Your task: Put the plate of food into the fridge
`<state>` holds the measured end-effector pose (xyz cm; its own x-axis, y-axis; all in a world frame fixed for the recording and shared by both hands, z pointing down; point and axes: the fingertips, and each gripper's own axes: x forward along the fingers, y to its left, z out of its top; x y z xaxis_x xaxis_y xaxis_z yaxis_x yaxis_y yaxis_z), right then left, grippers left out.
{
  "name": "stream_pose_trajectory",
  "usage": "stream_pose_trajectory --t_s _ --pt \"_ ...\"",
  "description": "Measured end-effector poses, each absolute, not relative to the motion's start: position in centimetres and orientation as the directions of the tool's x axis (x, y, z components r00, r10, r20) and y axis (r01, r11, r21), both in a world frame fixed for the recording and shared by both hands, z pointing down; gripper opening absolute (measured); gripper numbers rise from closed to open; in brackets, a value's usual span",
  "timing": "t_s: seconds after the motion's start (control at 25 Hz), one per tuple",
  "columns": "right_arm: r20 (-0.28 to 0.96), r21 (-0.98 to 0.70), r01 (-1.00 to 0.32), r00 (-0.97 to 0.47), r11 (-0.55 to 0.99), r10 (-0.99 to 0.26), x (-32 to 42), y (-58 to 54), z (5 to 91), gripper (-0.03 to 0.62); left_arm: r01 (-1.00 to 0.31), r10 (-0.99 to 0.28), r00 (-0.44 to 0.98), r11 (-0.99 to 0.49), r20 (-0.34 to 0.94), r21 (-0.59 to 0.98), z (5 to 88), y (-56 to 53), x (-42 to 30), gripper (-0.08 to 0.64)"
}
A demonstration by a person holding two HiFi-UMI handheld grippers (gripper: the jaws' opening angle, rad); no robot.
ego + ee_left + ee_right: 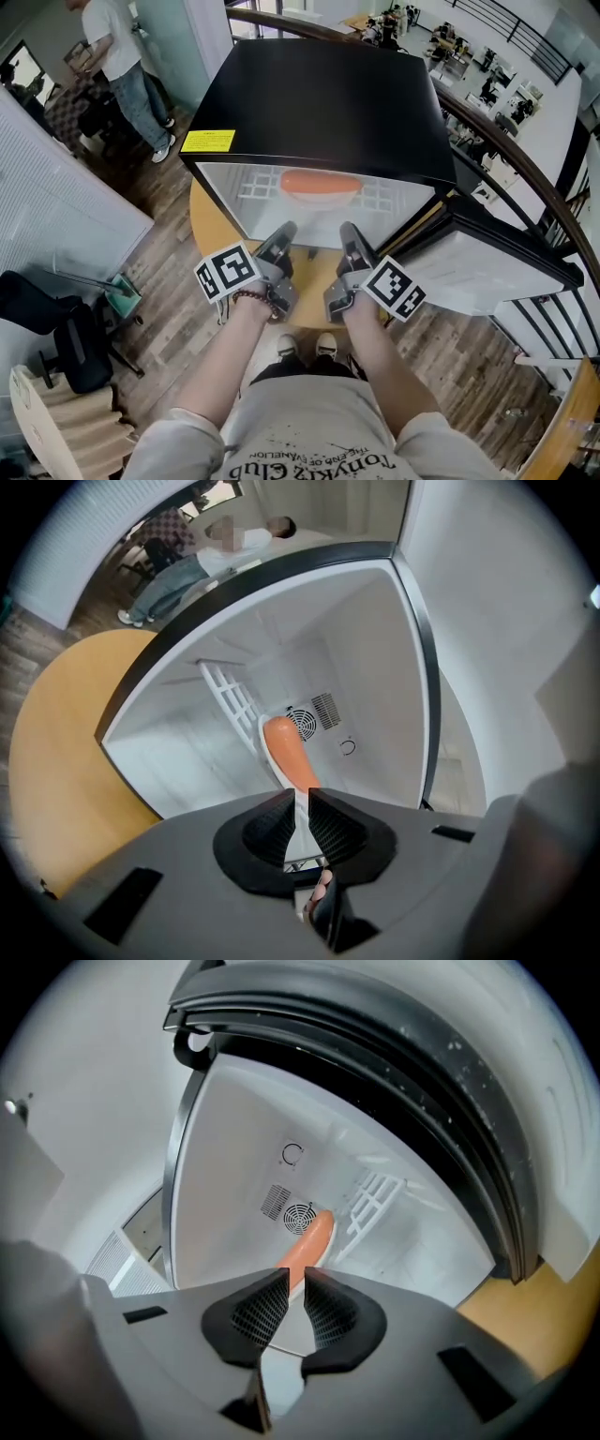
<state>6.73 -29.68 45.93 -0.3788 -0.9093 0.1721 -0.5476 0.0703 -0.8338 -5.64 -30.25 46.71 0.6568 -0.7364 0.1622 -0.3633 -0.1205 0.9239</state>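
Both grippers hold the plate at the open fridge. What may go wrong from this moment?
1. The left gripper and right gripper have their jaws only on the thin rim of the plate, so it may slip or tilt.
2. The sausage lies loose and could roll off if the plate tilts.
3. The plate is at the wire shelf, and its edge might catch on the bars if pushed.

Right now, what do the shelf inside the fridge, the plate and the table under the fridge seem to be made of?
The shelf looks like white-coated wire, as it is an open grid of thin bars. The plate is smooth and plain white, perhaps ceramic or plastic; I cannot tell which. The table has a matte, honey-coloured top, probably wood or a wood laminate, though no grain shows clearly.
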Motion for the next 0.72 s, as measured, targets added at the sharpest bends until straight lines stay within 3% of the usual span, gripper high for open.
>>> stream_pose_trajectory --t_s 0.28,0.72 --pt "0.167 -0.760 -0.629 -0.433 0.165 -0.886 6.4 -26.8 45.4 0.031 -0.473 -0.708 0.677 -0.212 0.200 0.855 46.4 -27.0 -5.0 0.029" --pt "0.308 -0.449 -0.824 -0.505 0.344 -0.807 5.6 -20.2 47.3 0.026 -0.749 -0.695 0.631 -0.427 0.346 0.507 47.5 -20.5 -5.1 0.025"
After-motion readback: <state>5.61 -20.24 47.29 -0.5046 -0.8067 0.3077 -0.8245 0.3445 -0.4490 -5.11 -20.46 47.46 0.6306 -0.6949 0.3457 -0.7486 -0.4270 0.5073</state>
